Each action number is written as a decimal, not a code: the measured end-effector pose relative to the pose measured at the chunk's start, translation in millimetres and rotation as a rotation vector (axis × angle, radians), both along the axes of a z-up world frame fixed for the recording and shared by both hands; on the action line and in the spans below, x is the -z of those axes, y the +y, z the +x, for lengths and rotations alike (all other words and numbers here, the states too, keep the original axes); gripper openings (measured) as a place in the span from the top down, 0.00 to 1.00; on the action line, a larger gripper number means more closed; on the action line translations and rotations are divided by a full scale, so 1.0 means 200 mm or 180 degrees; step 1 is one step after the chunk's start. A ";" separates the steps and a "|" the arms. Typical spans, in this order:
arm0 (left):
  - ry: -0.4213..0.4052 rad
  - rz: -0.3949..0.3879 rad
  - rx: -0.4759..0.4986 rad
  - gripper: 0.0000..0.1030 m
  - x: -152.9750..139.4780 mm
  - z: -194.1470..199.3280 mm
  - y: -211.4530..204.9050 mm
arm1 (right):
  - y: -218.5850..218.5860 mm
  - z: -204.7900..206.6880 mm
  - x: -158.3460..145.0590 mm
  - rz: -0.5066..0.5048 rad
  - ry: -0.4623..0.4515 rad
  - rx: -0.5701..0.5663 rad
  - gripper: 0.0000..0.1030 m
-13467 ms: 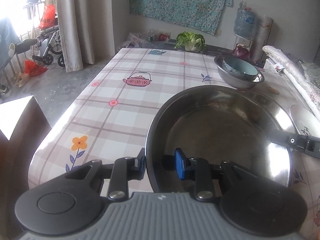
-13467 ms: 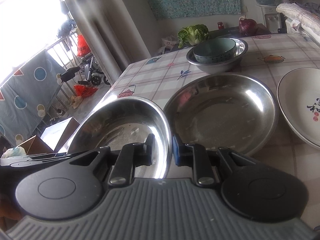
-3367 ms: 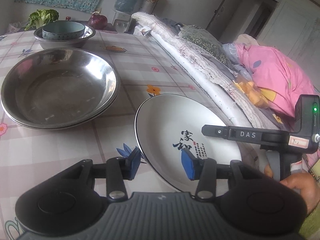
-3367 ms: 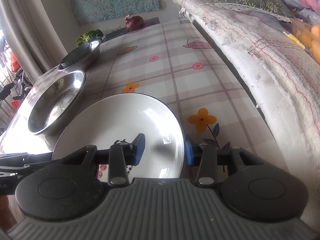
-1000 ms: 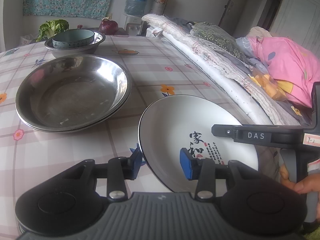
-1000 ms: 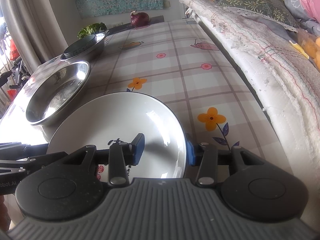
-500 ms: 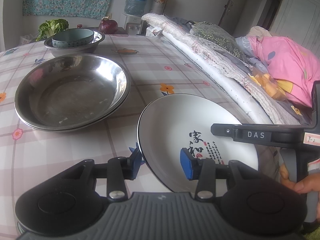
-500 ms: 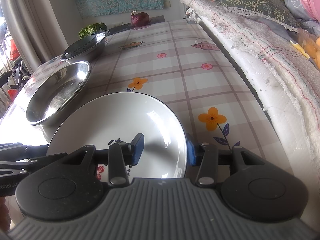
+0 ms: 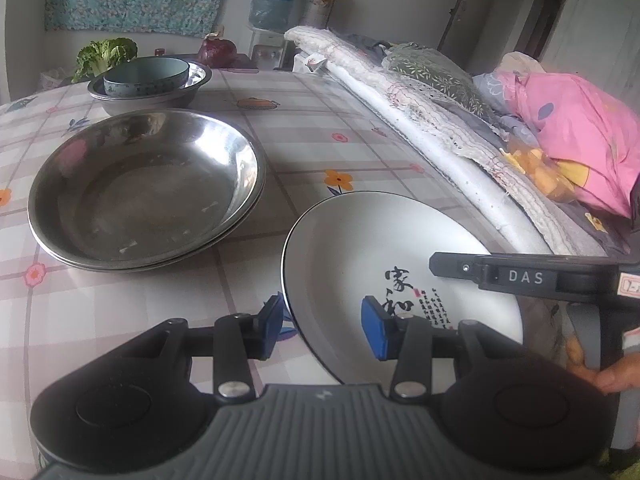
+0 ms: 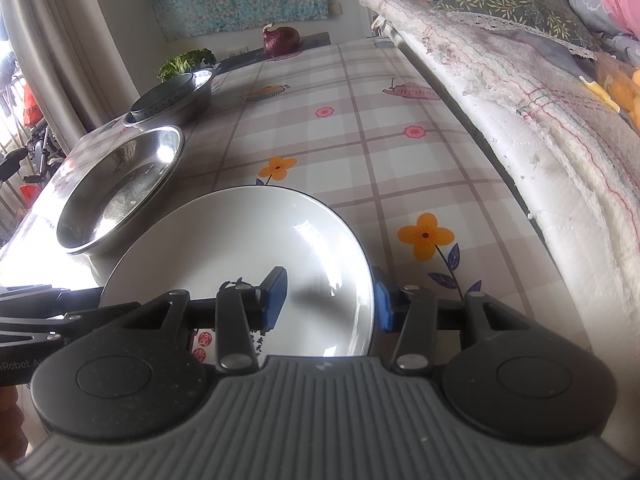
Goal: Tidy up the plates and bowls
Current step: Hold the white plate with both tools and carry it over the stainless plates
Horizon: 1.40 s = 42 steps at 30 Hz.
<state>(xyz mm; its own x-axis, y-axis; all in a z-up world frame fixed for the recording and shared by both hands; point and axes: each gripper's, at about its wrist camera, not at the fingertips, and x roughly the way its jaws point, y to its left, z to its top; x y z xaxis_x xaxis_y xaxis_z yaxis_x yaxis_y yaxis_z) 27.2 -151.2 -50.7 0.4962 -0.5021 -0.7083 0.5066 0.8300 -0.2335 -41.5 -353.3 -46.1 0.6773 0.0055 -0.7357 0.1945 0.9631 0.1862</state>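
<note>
A white plate (image 9: 360, 248) with black characters lies on the checked tablecloth, also in the right wrist view (image 10: 248, 240). My left gripper (image 9: 322, 322) straddles its left rim, jaws apart, one pad outside and one over the plate. My right gripper (image 10: 328, 300) straddles its right rim the same way, jaws apart. Two stacked steel basins (image 9: 144, 188) sit left of the plate, also in the right view (image 10: 120, 184). A smaller steel bowl (image 9: 148, 96) holding a pale blue bowl (image 9: 146, 76) stands behind them.
A folded quilt (image 9: 420, 120) and pink bedding (image 9: 580, 136) line the table's right edge. A red onion (image 10: 280, 40) and greens (image 9: 104, 54) lie at the far end. The right gripper's body (image 9: 532, 278) crosses over the plate.
Both grippers have stayed around the plate's rims over the last second. The plate has barely shifted. Much earlier, both grippers carried a steel basin onto the other one.
</note>
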 end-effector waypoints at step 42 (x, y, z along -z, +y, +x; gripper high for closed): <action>-0.0005 0.0264 -0.0002 0.72 0.01 0.03 -0.02 | 0.00 -0.05 0.01 0.0068 -0.0036 0.0037 0.64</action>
